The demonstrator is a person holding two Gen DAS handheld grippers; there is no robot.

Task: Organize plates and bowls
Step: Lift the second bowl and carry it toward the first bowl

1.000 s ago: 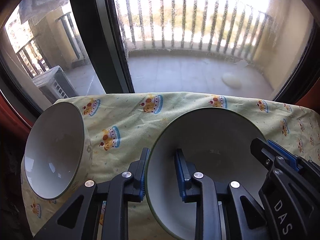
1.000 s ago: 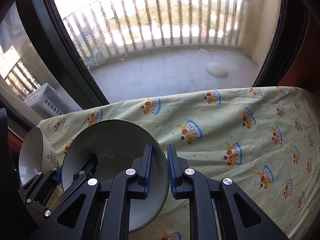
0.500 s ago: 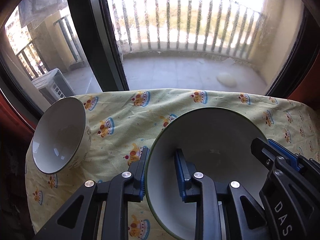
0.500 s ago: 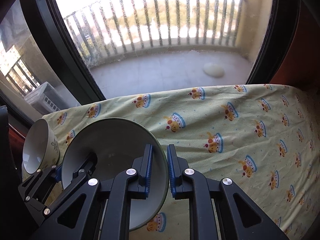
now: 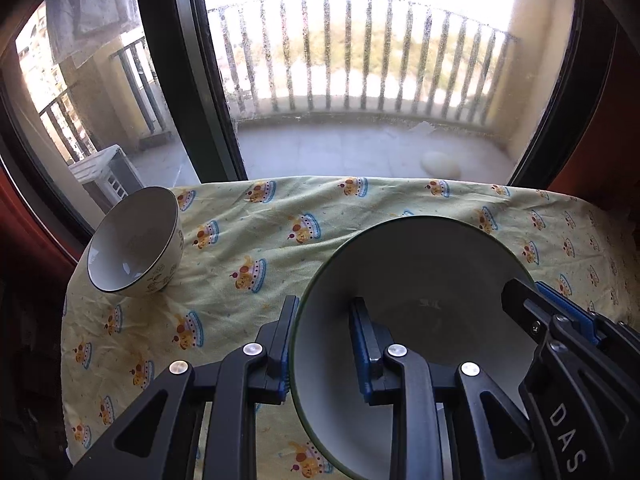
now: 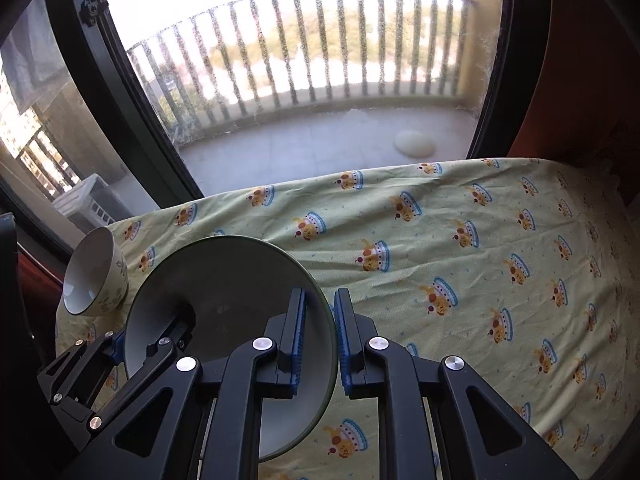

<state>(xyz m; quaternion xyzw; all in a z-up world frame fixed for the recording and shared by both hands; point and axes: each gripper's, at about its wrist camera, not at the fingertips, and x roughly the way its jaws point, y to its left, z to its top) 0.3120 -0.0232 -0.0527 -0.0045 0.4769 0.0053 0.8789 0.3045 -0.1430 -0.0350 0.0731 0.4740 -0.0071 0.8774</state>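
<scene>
1. The green-rimmed bowl is carried off the cloth by both tools at once: the left hand-held gripper is clamped on its rim at lower centre of the left wrist view, and the right hand-held gripper is clamped on the opposite rim at lower centre of the right wrist view.
2. Each grip is only a thin pinch on a glazed edge. If the two hands drift apart, or one tilts more than the other, the rim could slide out of a pad and the bowl would probably drop or swing.
3. The smaller patterned bowl rests tilted on its side at the left of the frame, near the cloth's left edge. A nudge from the carried bowl, or a tug on the fabric, could roll it off.
4. The tablecloth, pale yellow with a cartoon print, lies wrinkled over the worktop; its folds could make a bowl set down there rock.
5. Behind, a dark-framed window fills the upper frame, showing a sunlit balcony with a railing.
</scene>
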